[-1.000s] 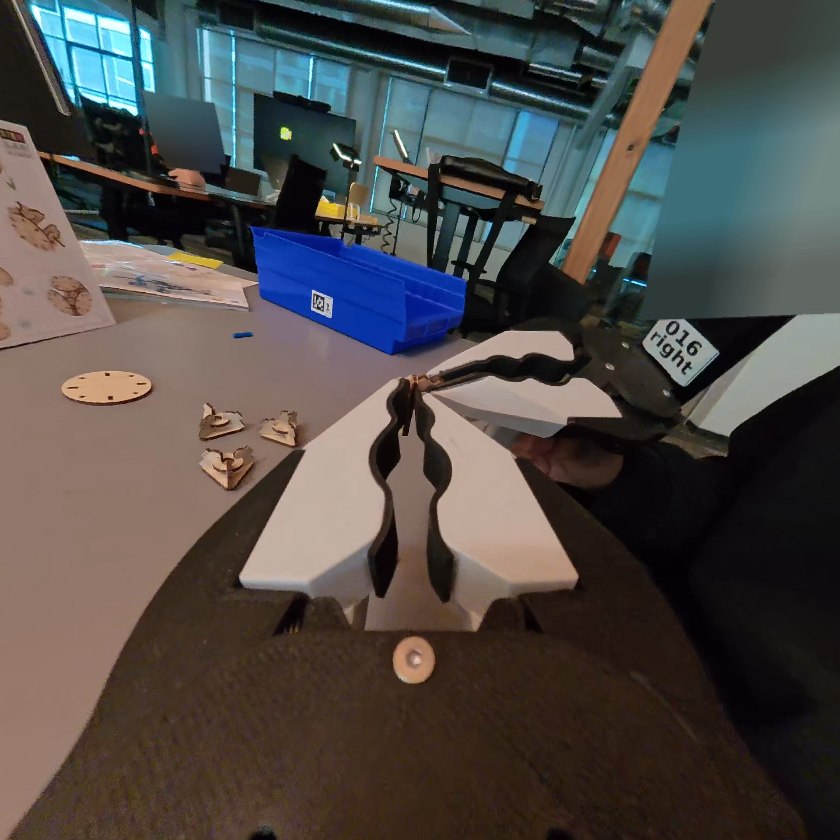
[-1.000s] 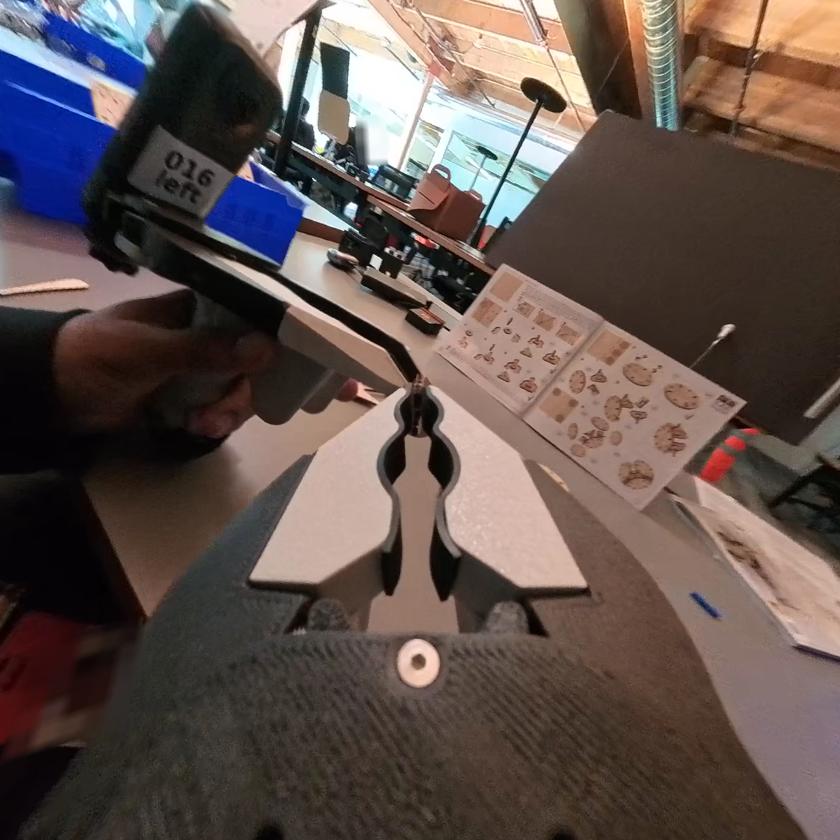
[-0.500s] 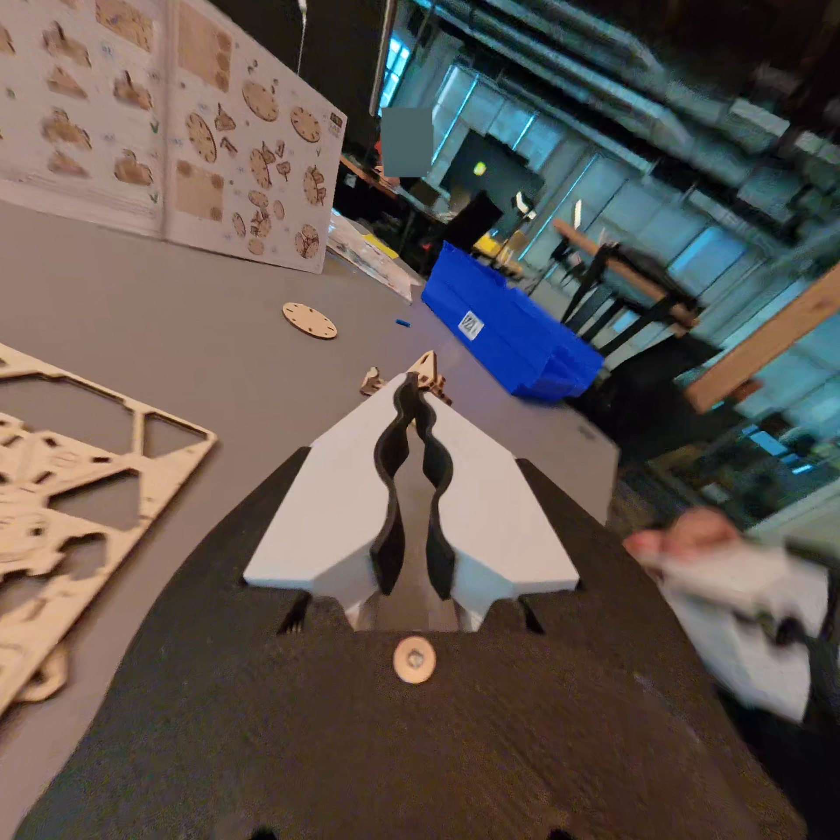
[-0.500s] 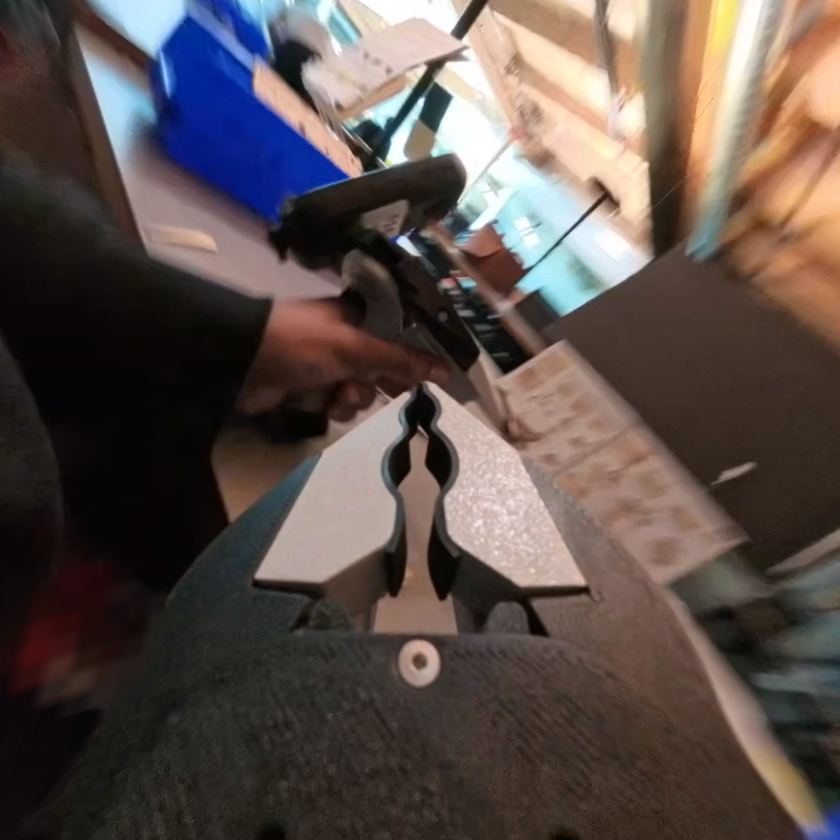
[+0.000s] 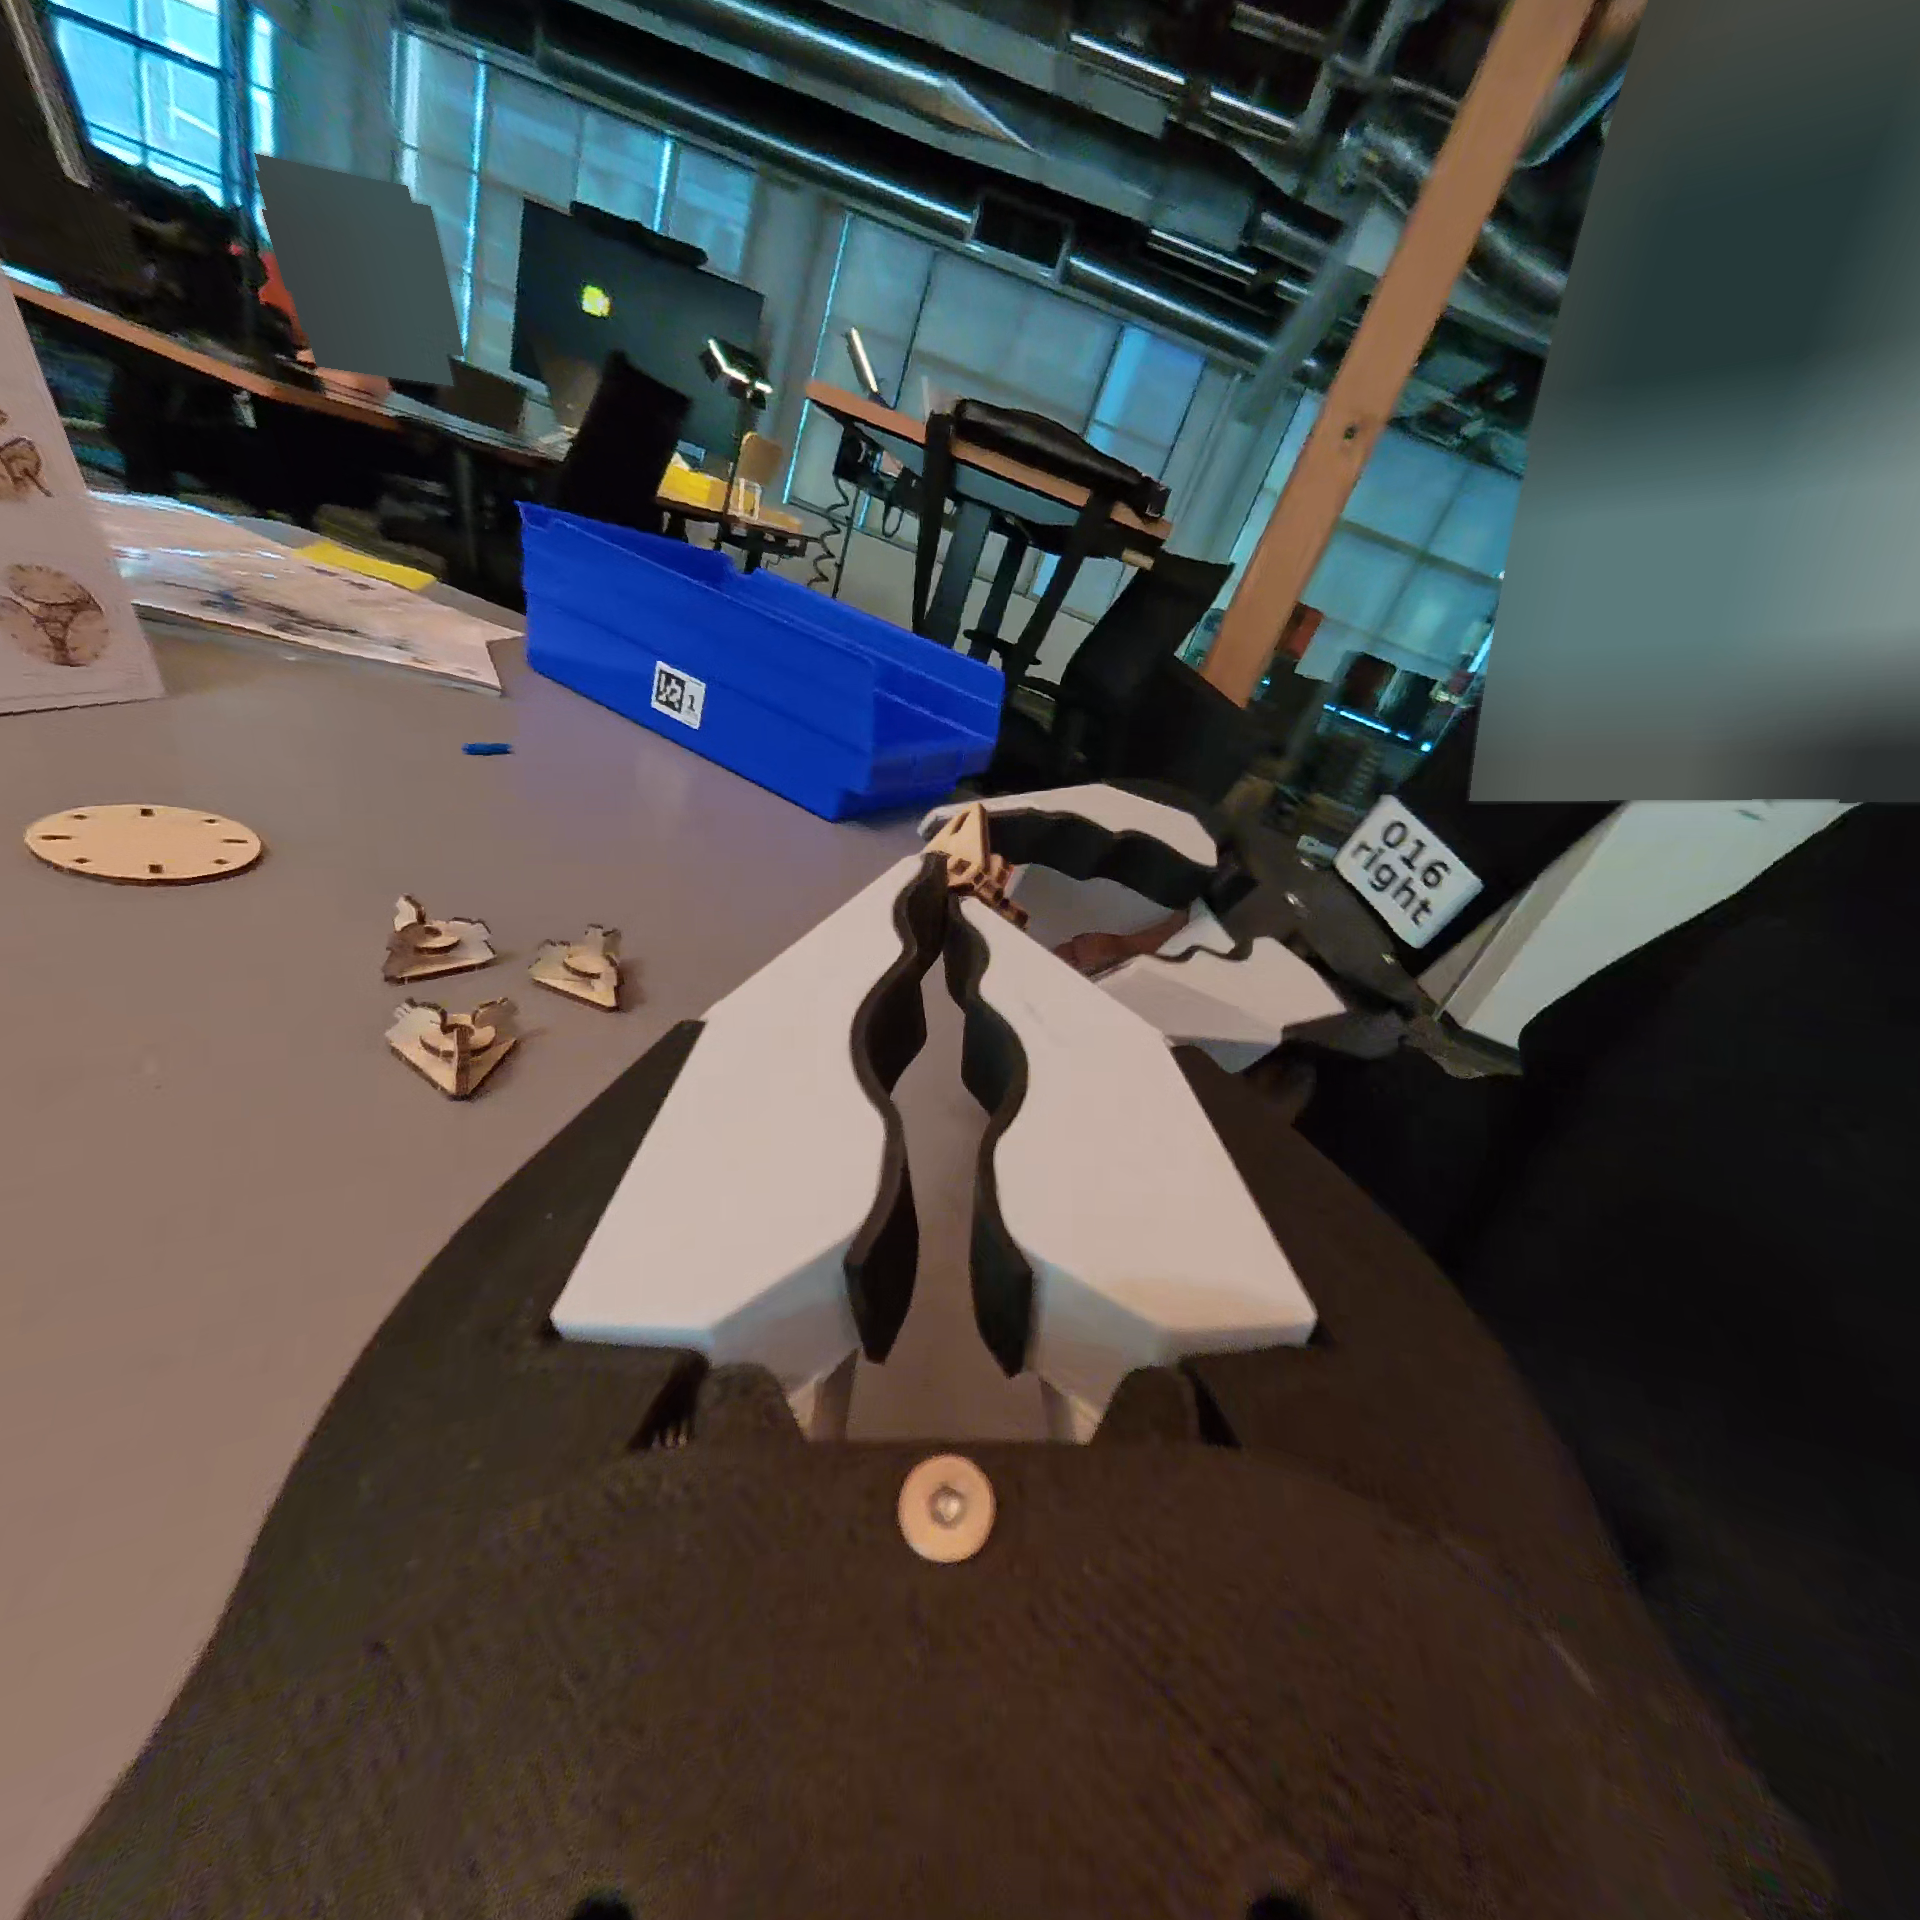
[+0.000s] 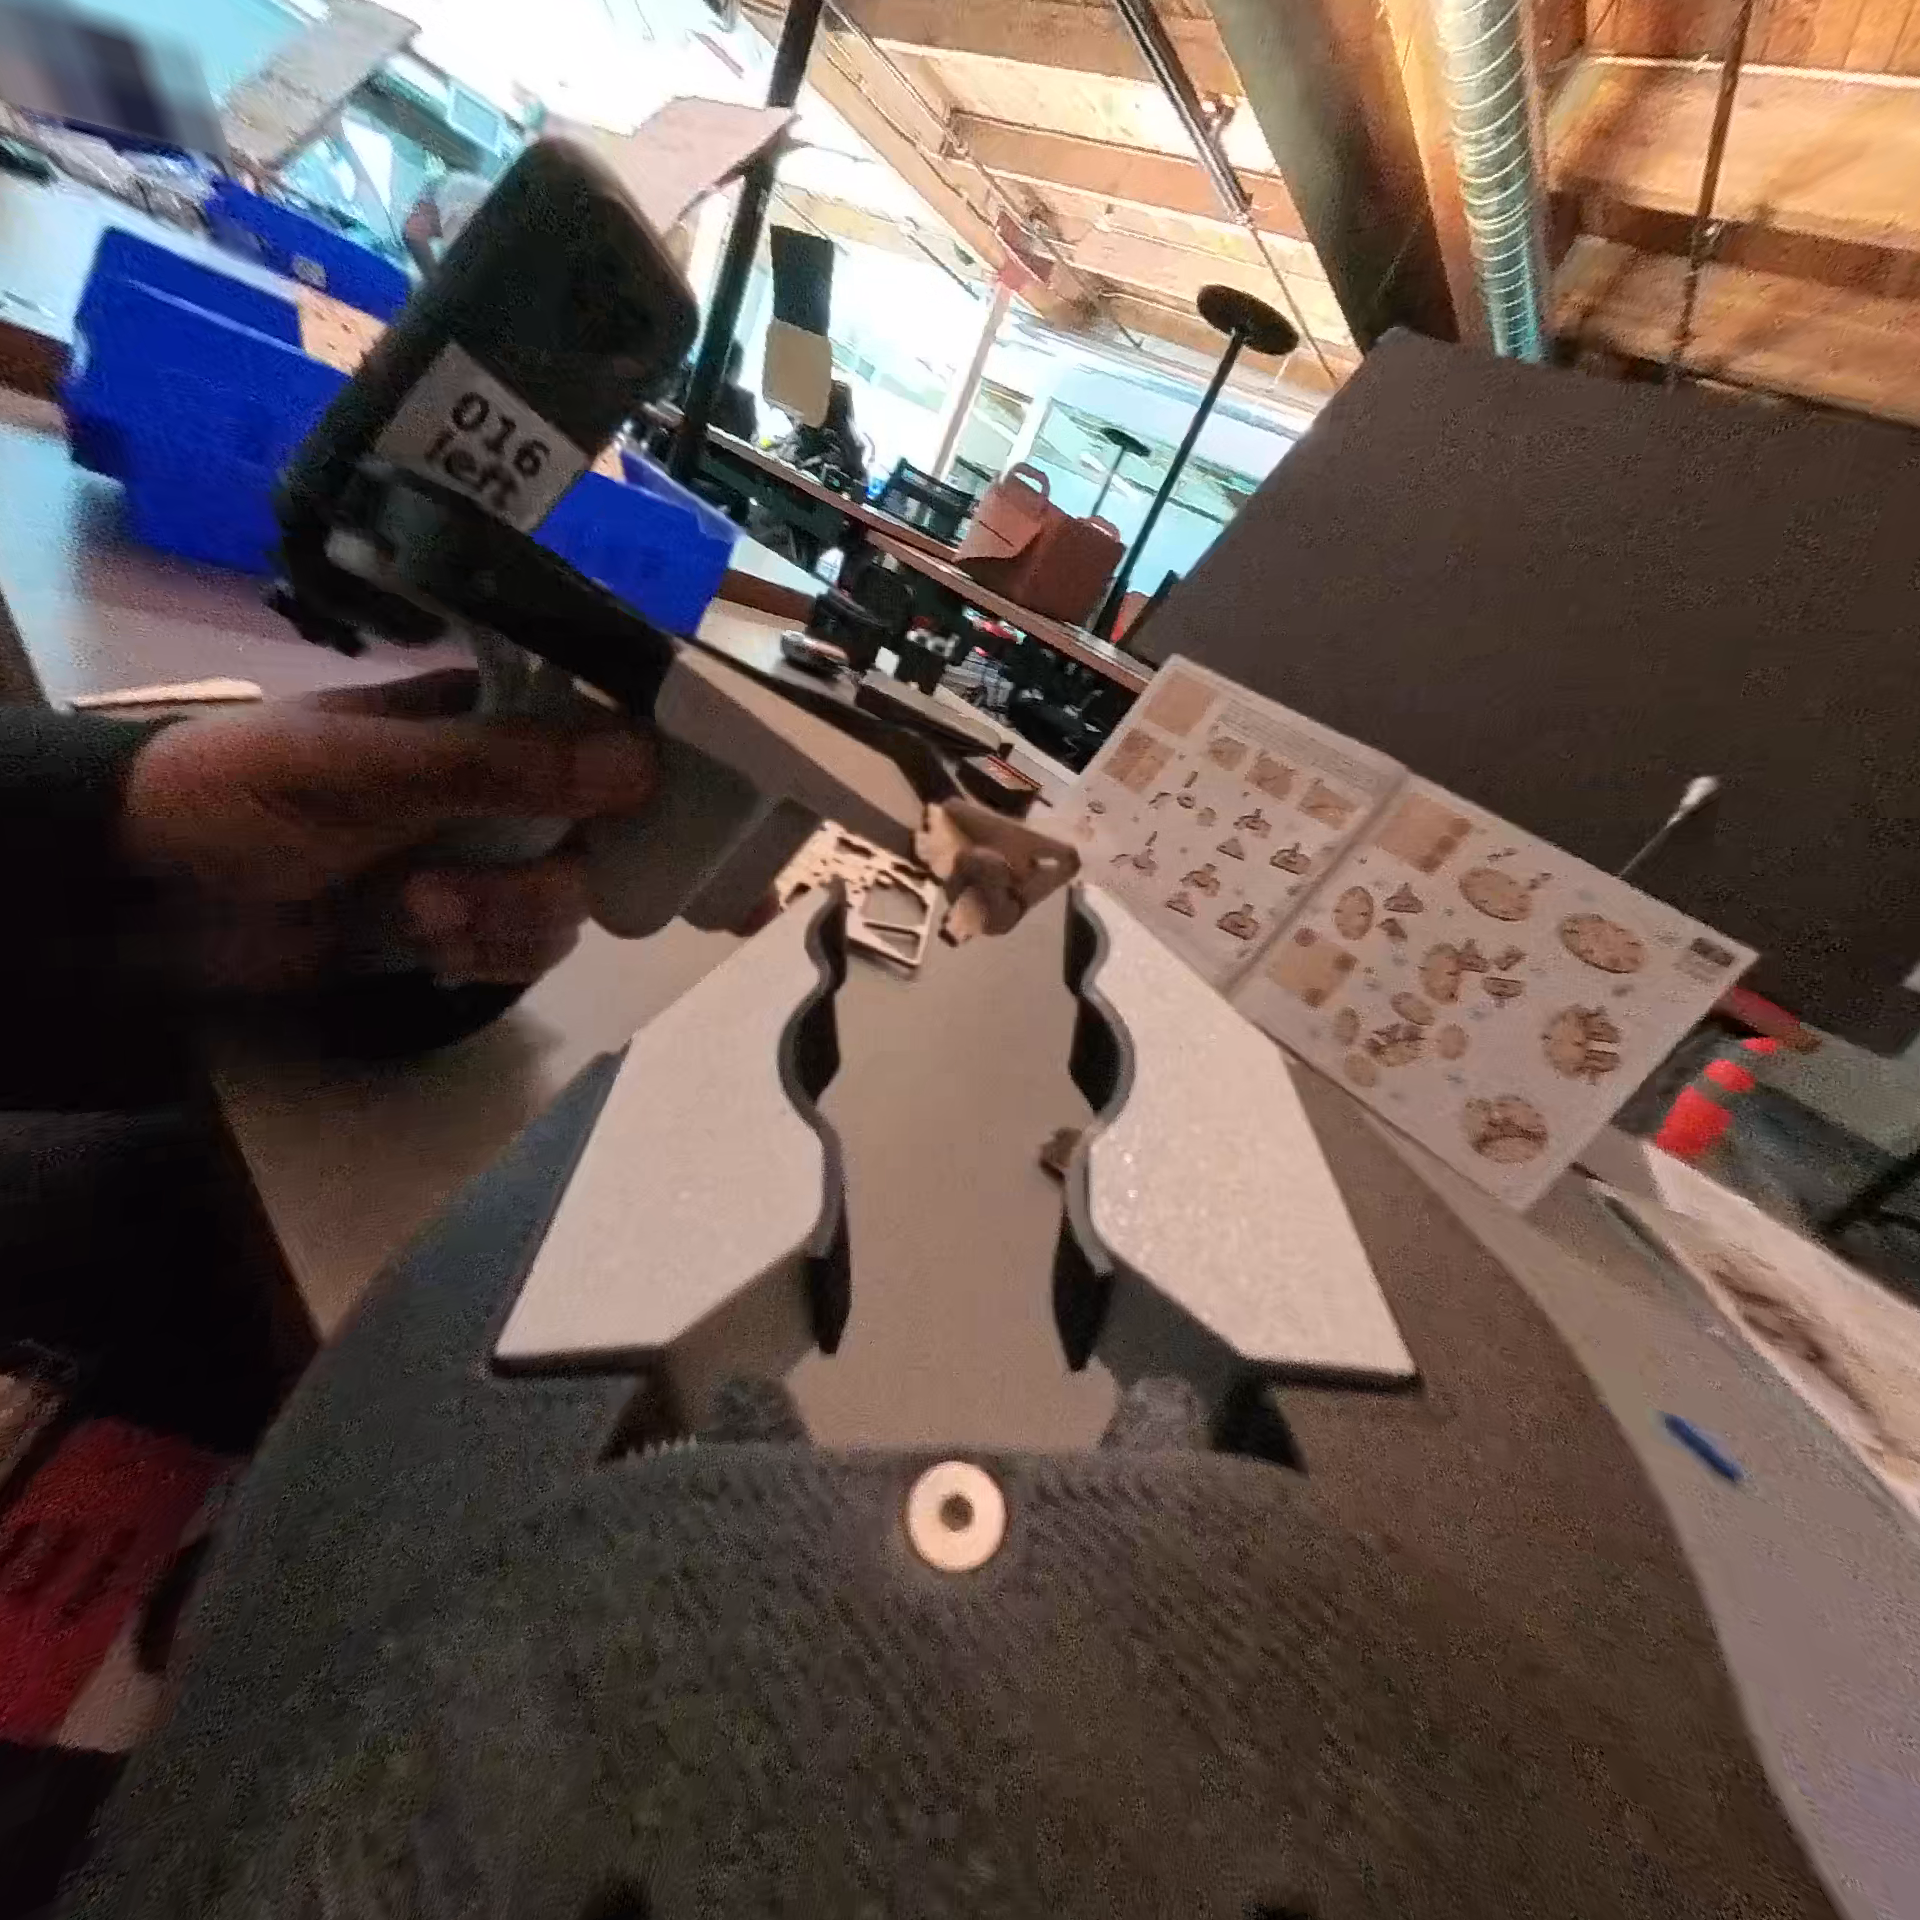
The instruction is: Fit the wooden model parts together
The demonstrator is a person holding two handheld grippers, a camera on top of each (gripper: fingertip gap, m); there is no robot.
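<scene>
Now my right gripper [image 6: 951, 935] stands with its fingers wide apart; a second ago, and half a second ago, they were closed tip to tip. My left gripper [image 5: 948, 883] is as before: closed, pads pinched on the small triangular laser-cut plywood piece [image 5: 971, 857], which stays up off the grey table [image 5: 312, 1195]. The half-second-old left view had swung toward the open instruction booklet [image 6: 1403, 935]; it now faces the blue plastic bin [image 5: 758, 665] again.

Hard to make out: in the right view the plywood piece [image 6: 1003, 868] is blurred, and how much of it sits inside the left pads is hidden. It lies just beyond my right fingertips, between their lines, touching neither. A plywood part sheet [image 6: 873, 914] shows only partly, behind the left finger. A tiny wooden scrap [image 6: 1060, 1148] beside the right finger is too small to identify. The hand [image 6: 343, 821] on the left gripper is smeared.

Room: left of the bin, the table is bare between the round plywood disc [image 5: 142, 844] and the three small triangular plywood assemblies [image 5: 488, 987]. The table edge runs just right of the bin.
</scene>
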